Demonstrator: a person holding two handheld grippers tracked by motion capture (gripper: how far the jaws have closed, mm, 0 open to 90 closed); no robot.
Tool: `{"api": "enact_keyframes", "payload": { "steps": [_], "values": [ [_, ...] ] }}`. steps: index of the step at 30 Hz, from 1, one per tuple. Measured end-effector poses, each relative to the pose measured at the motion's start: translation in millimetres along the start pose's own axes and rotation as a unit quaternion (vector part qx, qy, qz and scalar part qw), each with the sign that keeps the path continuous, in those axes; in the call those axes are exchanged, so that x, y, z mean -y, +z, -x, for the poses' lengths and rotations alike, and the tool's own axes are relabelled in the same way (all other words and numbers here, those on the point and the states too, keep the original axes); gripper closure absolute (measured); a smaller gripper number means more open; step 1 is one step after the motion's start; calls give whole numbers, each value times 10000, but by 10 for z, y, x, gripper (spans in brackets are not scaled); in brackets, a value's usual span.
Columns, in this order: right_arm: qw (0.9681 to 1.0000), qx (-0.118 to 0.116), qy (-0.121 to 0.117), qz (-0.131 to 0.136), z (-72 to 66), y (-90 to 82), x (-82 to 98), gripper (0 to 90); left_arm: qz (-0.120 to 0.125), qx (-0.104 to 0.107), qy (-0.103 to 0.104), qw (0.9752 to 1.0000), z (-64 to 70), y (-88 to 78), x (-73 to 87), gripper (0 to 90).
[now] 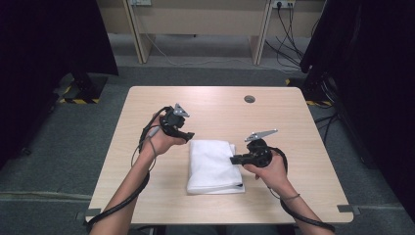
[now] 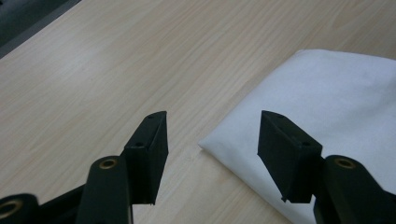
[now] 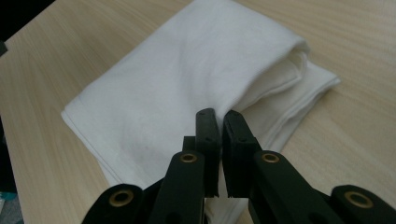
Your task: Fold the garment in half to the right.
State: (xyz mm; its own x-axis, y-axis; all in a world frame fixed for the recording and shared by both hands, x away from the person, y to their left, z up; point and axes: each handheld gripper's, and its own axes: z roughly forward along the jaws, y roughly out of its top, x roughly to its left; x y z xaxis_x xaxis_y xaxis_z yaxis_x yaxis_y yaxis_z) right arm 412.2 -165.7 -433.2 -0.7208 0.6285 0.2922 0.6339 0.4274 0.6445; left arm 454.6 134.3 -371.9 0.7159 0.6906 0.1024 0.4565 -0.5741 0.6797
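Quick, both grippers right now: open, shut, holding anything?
Left gripper: open, empty, at a corner of the white cloth.
Right gripper: shut, nothing visibly between its jaws, above the cloth.

My work sits on a pale wooden surface (image 1: 147, 171) with a small round grommet hole (image 1: 249, 99) near its far right corner. Grey carpet (image 1: 58, 147) lies all around it. Beyond the far edge stands a light wooden desk (image 1: 195, 19), cables (image 1: 288, 29) hanging at its right, dark curtains (image 1: 44, 39) on both sides.

Black grippers (image 1: 182, 136), brass-ringed jaws, grey plates, black cables.
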Motion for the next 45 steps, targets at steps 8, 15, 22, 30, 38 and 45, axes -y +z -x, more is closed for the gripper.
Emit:
{"api": "enact_keyframes", "payload": {
  "steps": [8, 15, 22, 30, 38, 45],
  "values": [
    [9994, 124, 157, -273, 95, 88, 158, 739, -31, -3, -5, 10000, 0, 16, 19, 419],
    [9997, 115, 233, -14, 89, 1, 70, 699, -42, 10, -6, 10000, 9, 17, 38, 417],
    [9981, 346, 395, 313, 212, 48, -263, 692, -41, 16, -10, 10000, 10, 34, 53, 416],
    [9972, 682, 287, -67, 281, 390, -366, 786, -5, -2, -28, 10000, -3, 0, 69, 414],
    [9961, 731, 449, -188, 320, 496, -305, 713, -19, -22, -99, 9999, -32, -12, 127, 408],
    [9966, 689, 439, -137, 315, 502, -273, 887, -2, -55, -128, 9999, -49, -44, 144, 397]
  ]
}}
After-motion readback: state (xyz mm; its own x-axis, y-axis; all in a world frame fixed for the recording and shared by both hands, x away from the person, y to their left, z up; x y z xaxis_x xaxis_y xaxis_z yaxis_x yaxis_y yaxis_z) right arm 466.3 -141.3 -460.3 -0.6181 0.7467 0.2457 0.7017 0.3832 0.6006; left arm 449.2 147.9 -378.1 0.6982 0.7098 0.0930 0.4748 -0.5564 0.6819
